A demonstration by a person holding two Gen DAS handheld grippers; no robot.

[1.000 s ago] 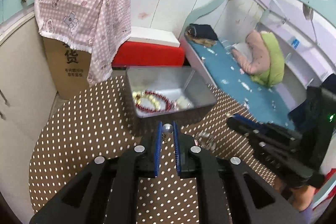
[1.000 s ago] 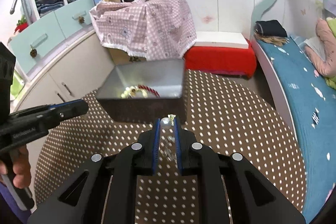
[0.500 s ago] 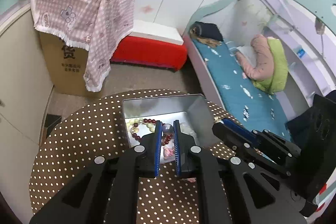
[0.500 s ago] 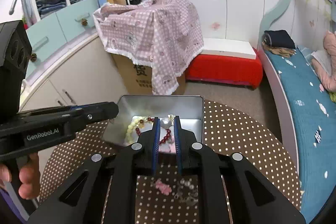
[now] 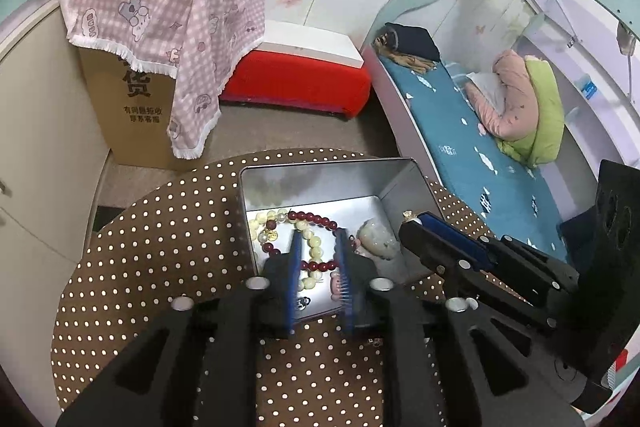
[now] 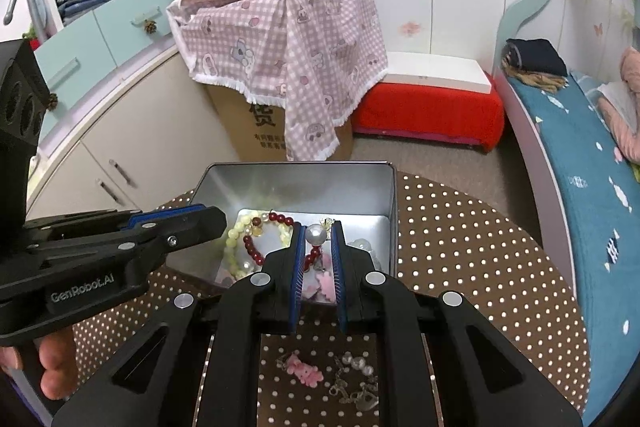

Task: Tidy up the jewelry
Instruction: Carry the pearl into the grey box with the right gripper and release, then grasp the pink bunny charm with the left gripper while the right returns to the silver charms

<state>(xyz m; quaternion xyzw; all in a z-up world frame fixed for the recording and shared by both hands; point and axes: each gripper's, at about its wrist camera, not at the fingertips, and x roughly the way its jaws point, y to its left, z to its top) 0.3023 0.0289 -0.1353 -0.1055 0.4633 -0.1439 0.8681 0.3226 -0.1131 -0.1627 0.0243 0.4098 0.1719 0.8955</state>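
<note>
An open metal tin (image 5: 328,163) (image 6: 296,166) stands on the dotted round table (image 5: 160,235). Inside it lie a red bead bracelet (image 5: 316,217) (image 6: 276,218), a cream bead bracelet (image 5: 314,243) (image 6: 234,235) and a pale charm (image 5: 378,241). My left gripper (image 5: 319,237) (image 6: 216,217) hangs over the tin. Its jaws are opening and nothing shows between them. My right gripper (image 6: 316,227) (image 5: 416,223) is over the tin's right side, shut on a pearl earring (image 6: 315,234) at its fingertips.
Under my right gripper, on the table, lie a pink charm (image 6: 305,374) and small pearl pieces (image 6: 358,363). Past the table stand a cardboard box under a pink checked cloth (image 5: 160,7), a red bench (image 5: 296,83), cabinets at left and a bed (image 5: 480,131) at right.
Both grippers came forward from short of the tin to over it. The left jaws parted, and the pearl they held is gone from between them. The right still holds its pearl.
</note>
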